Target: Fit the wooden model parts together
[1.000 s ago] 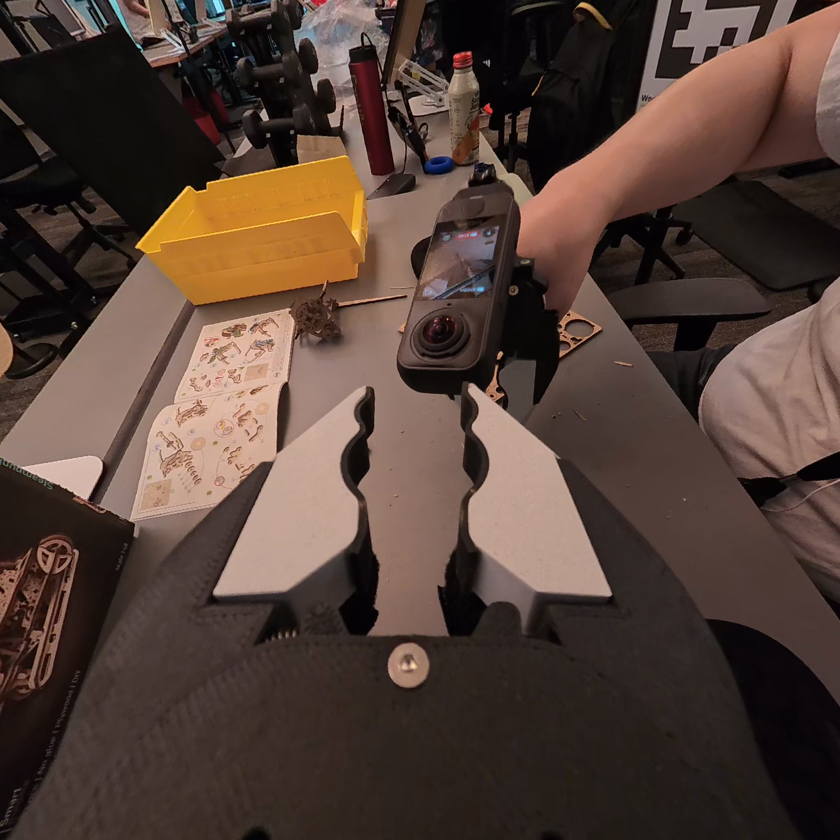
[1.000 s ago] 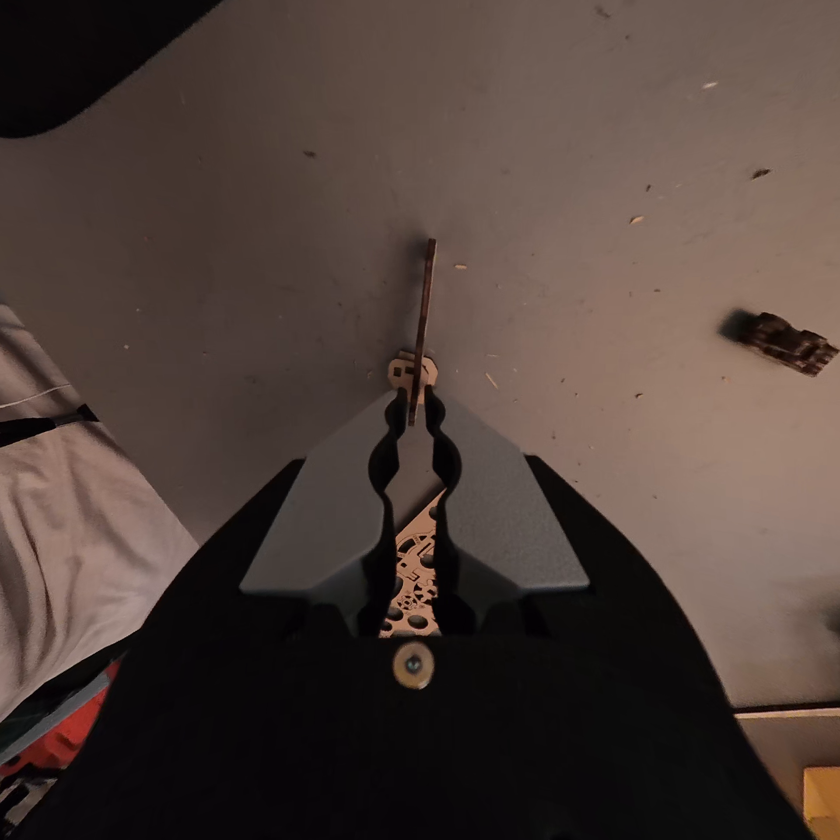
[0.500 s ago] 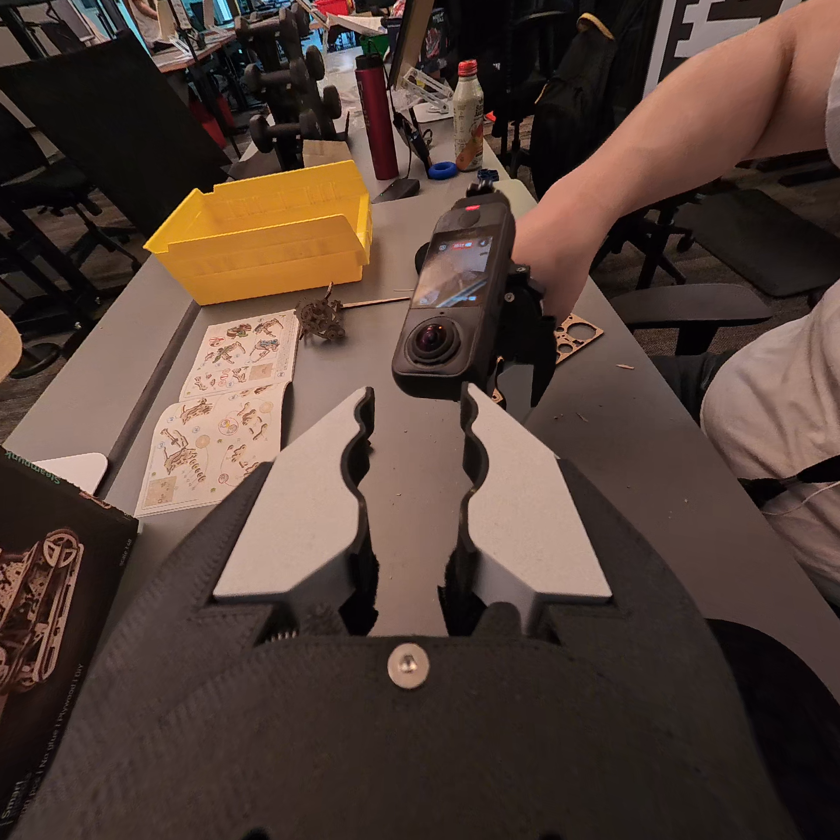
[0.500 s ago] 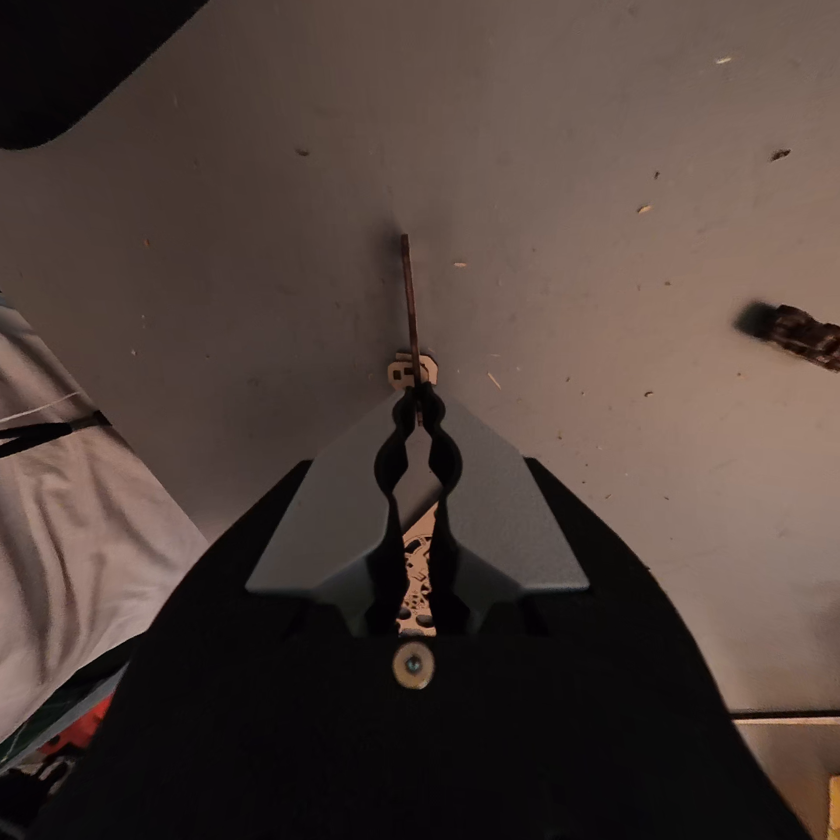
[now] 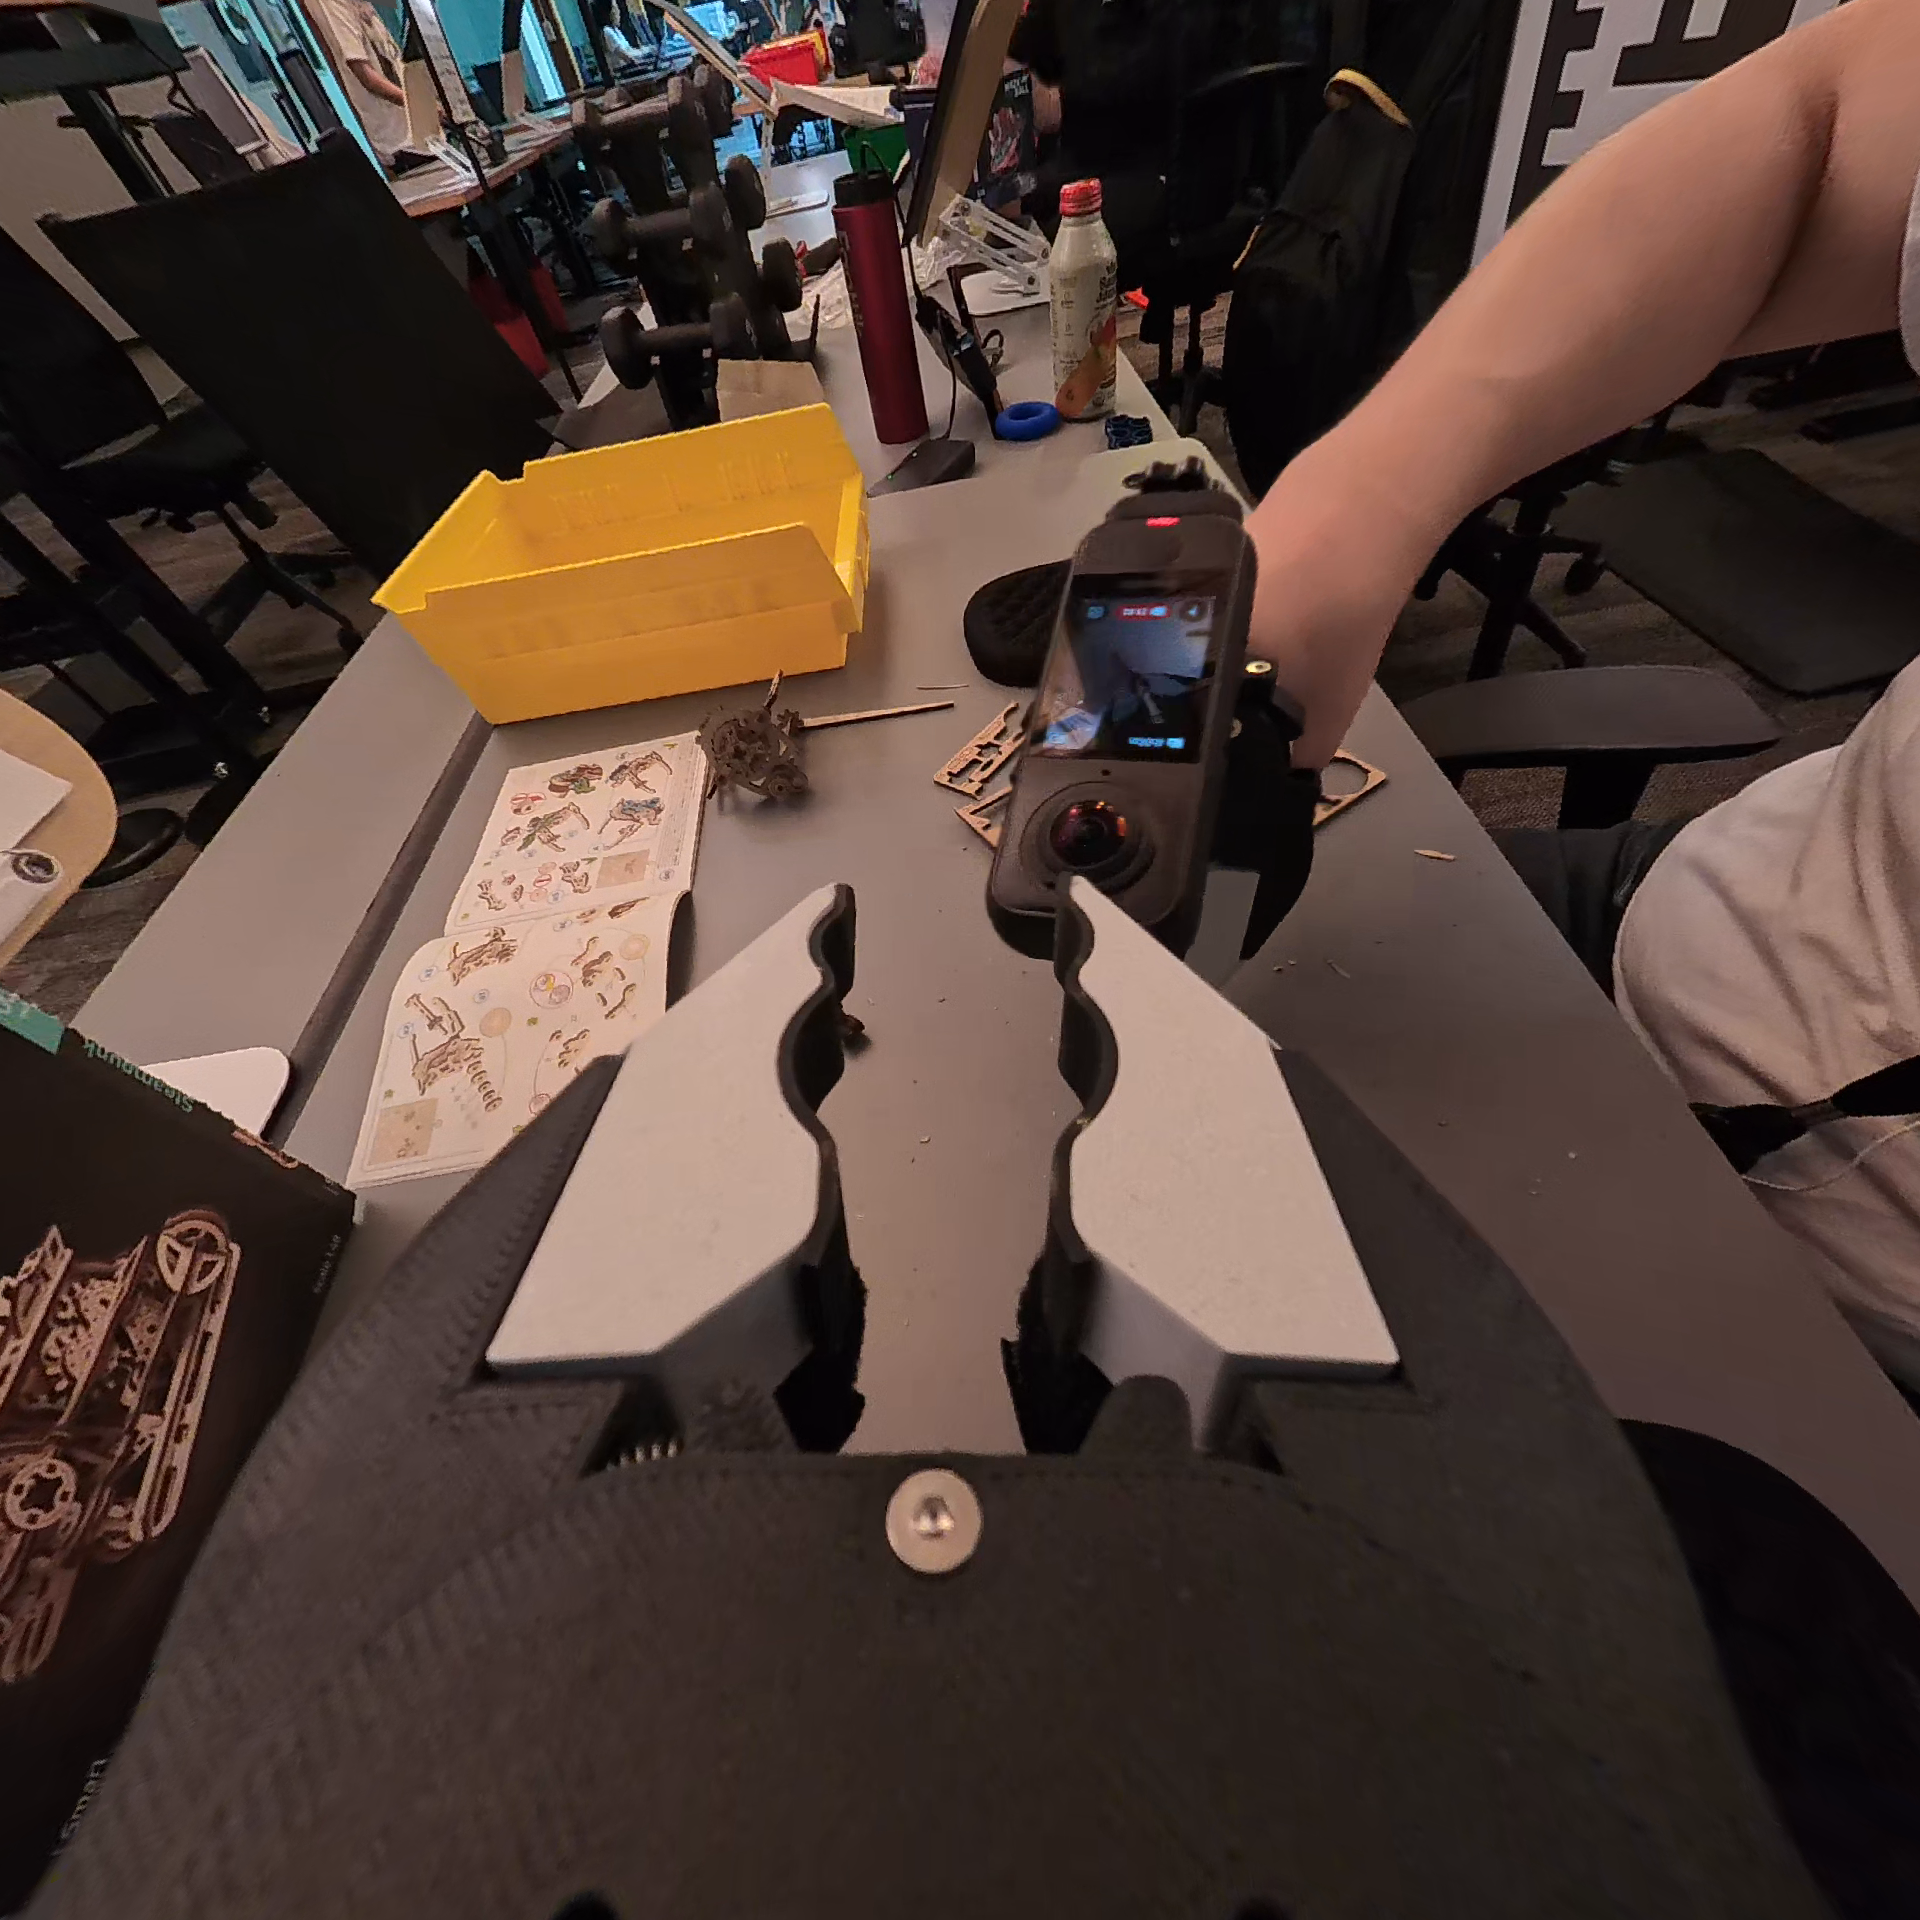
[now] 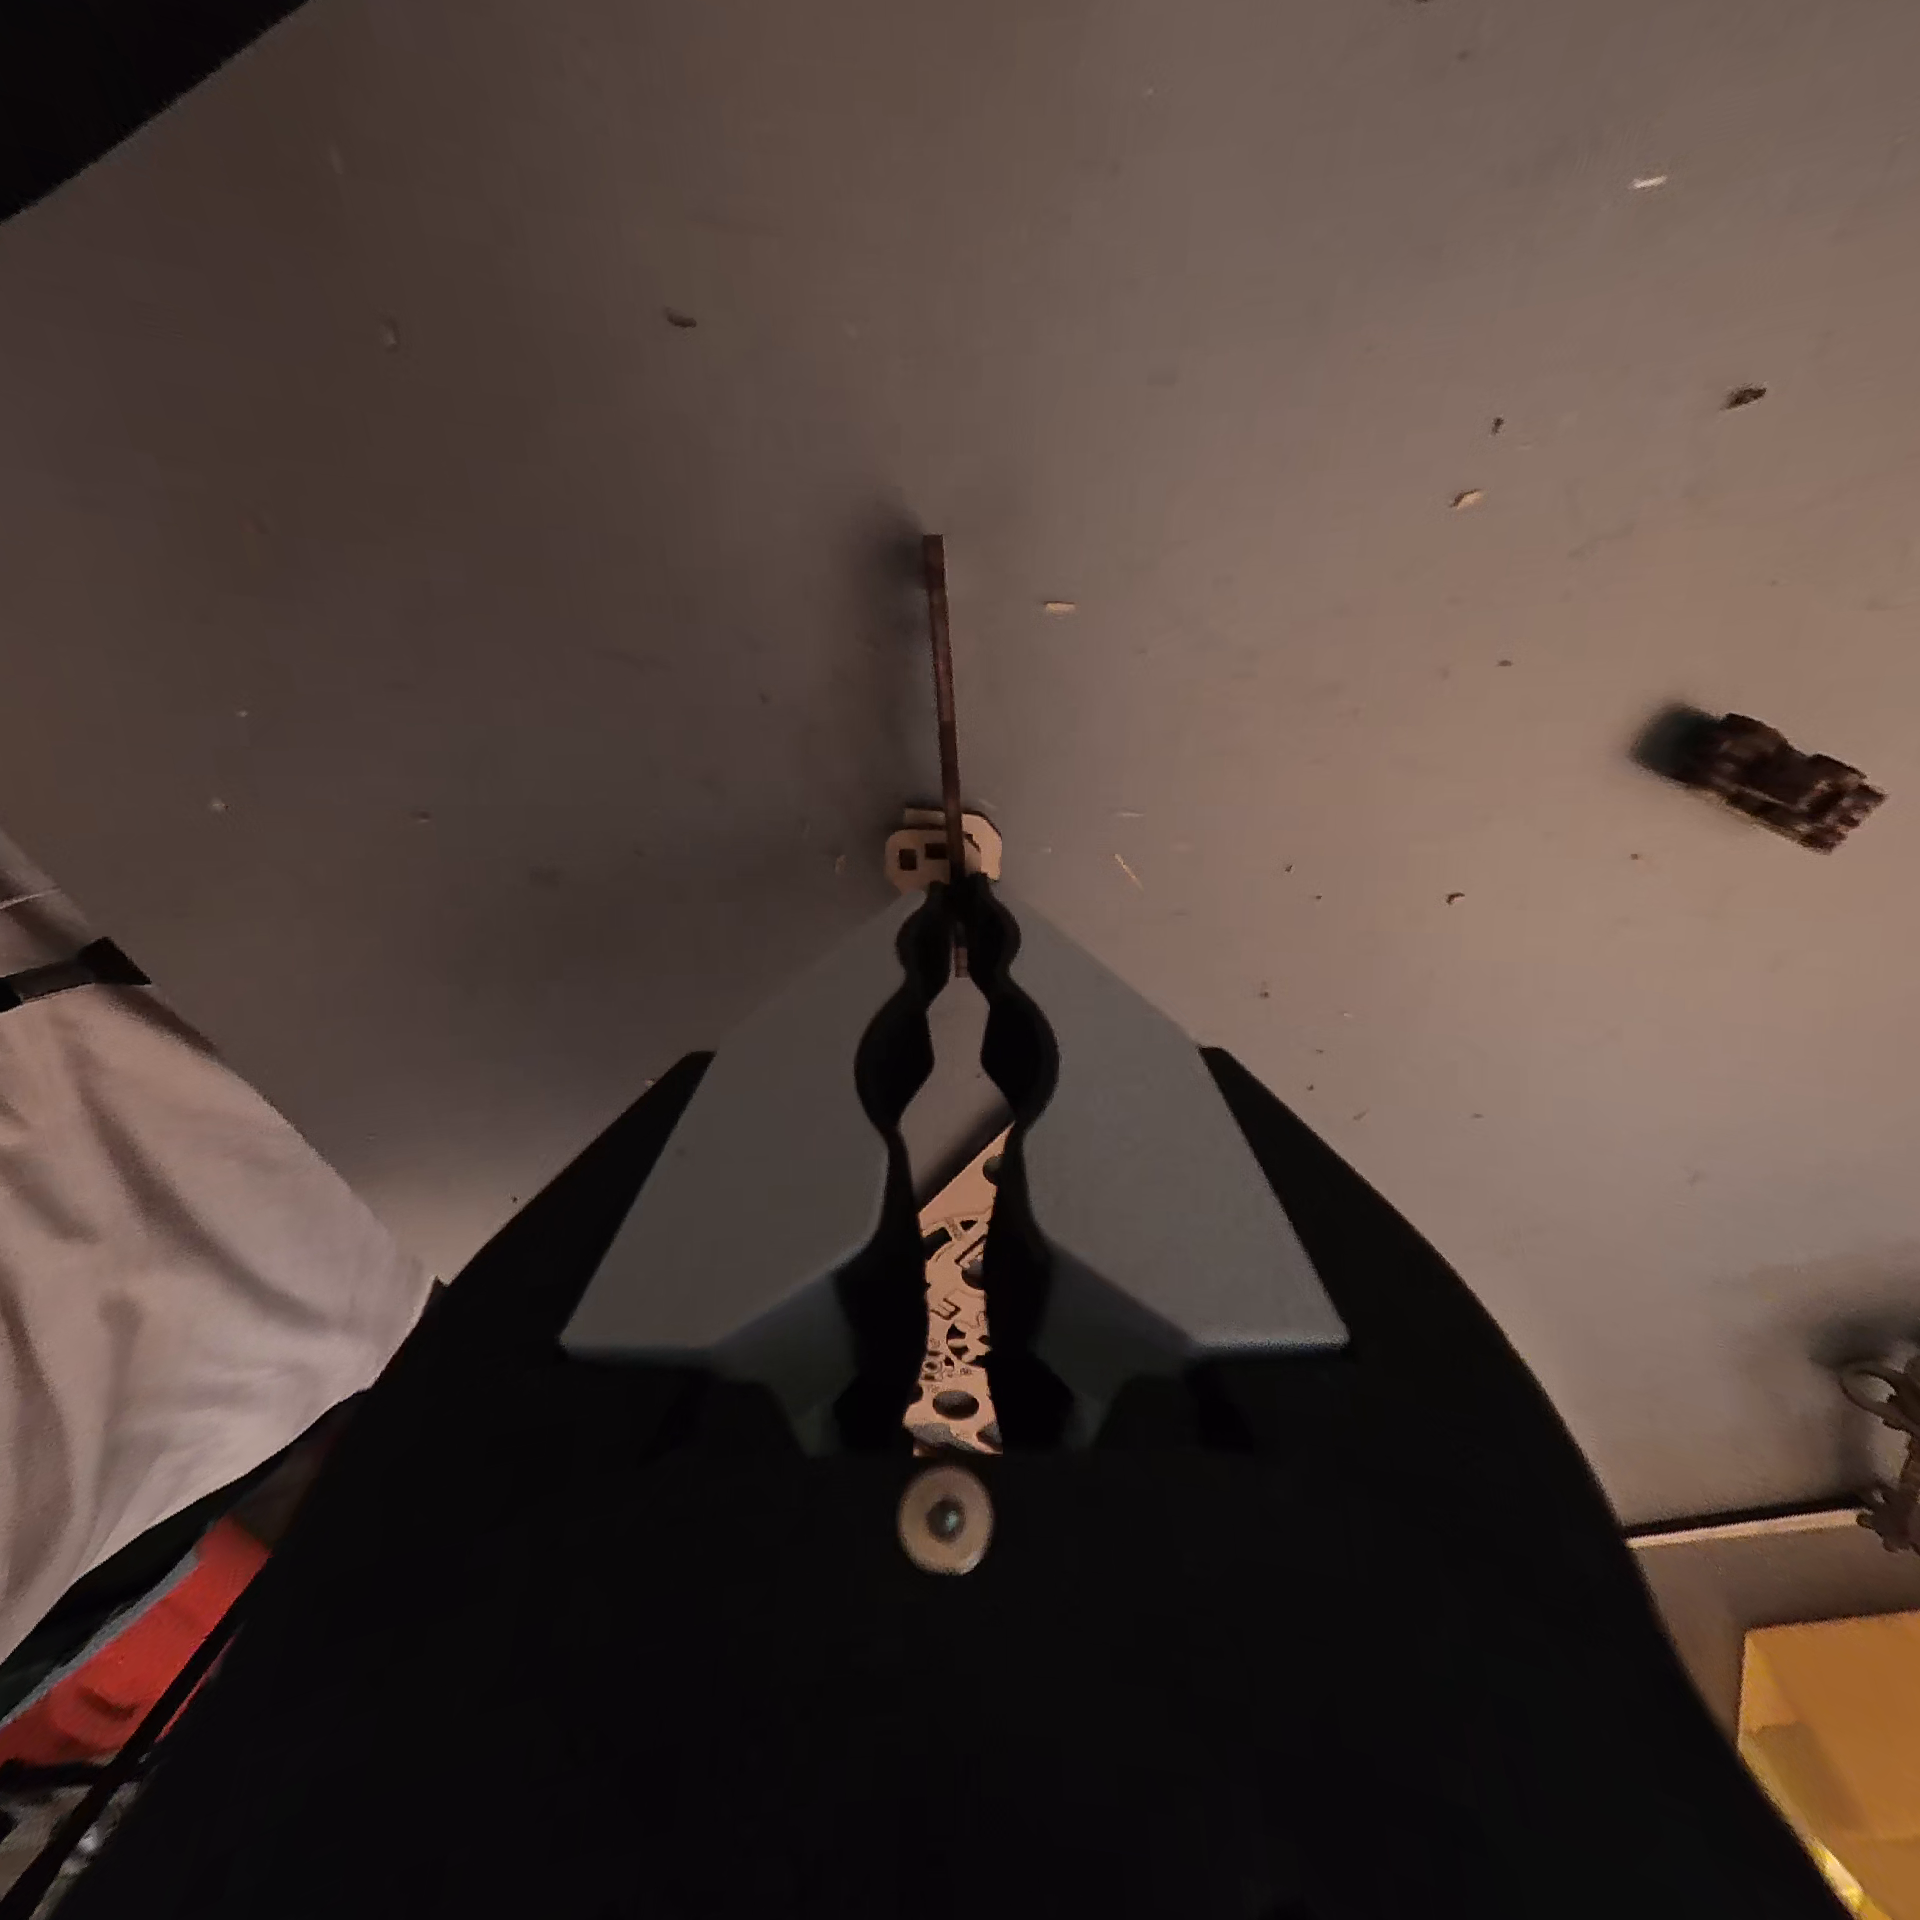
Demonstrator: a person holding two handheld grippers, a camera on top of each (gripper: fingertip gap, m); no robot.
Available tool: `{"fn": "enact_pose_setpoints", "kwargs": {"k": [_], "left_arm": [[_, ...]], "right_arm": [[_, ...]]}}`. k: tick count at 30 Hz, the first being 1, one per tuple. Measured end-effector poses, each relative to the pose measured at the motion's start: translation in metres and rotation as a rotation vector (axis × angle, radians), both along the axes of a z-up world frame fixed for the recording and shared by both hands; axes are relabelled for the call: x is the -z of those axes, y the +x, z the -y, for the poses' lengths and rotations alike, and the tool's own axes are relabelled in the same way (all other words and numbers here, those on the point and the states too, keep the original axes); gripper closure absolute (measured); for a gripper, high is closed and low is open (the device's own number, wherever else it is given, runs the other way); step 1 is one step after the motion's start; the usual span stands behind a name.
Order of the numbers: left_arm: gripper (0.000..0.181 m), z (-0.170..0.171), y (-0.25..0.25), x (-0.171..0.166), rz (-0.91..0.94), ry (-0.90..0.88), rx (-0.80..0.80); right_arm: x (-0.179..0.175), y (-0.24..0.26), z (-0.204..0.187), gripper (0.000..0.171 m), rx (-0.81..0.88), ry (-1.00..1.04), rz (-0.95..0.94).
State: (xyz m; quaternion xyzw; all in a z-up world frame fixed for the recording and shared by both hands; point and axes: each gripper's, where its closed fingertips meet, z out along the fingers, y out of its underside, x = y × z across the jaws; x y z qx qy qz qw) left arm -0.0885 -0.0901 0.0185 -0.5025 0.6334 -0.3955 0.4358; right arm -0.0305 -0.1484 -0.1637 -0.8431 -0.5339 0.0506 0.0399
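Wooden strip (image 6: 943,675): edge-on, long axis running straight ahead from the tips, over the grey surface (image 6: 520,468).
Right gripper (image 6: 957,920): jaws pinched tight on its near end.
Left gripper (image 5: 954,914): jaws wide apart, empty, above the surface.

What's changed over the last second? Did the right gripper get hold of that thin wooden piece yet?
Yes. The right gripper closed from slightly open until its tips clamped the thin wooden piece, which went from leaning right to nearly straight. The left gripper stayed open and empty, only shifting its aim left. The yellow bin, instruction booklet and assembled wooden model have not moved on the table.
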Motion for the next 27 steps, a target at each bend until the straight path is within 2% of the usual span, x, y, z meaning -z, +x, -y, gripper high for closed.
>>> {"fn": "enact_pose_setpoints", "kwargs": {"k": [6,12,15,21,27], "left_arm": [[0.145,0.003,0.0,-0.003,0.005,0.004,0.006],[0.144,0.005,0.002,-0.002,0.0,0.01,0.011],[0.144,0.005,0.002,-0.002,0.002,0.007,0.011],[0.144,0.005,0.006,0.008,-0.029,-0.01,0.024],[0.144,0.003,0.007,0.013,-0.035,-0.025,0.022]], "right_arm": [[0.0,0.0,0.0,0.17,-0.005,0.059,0.023],[0.0,-0.001,-0.001,0.17,0.047,-0.047,-0.066],[0.001,-0.001,-0.001,0.17,0.006,0.025,-0.016],[0.0,-0.002,0.002,0.169,-0.031,0.015,-0.045],[-0.019,-0.003,-0.006,0.165,-0.004,0.057,-0.13]]}}
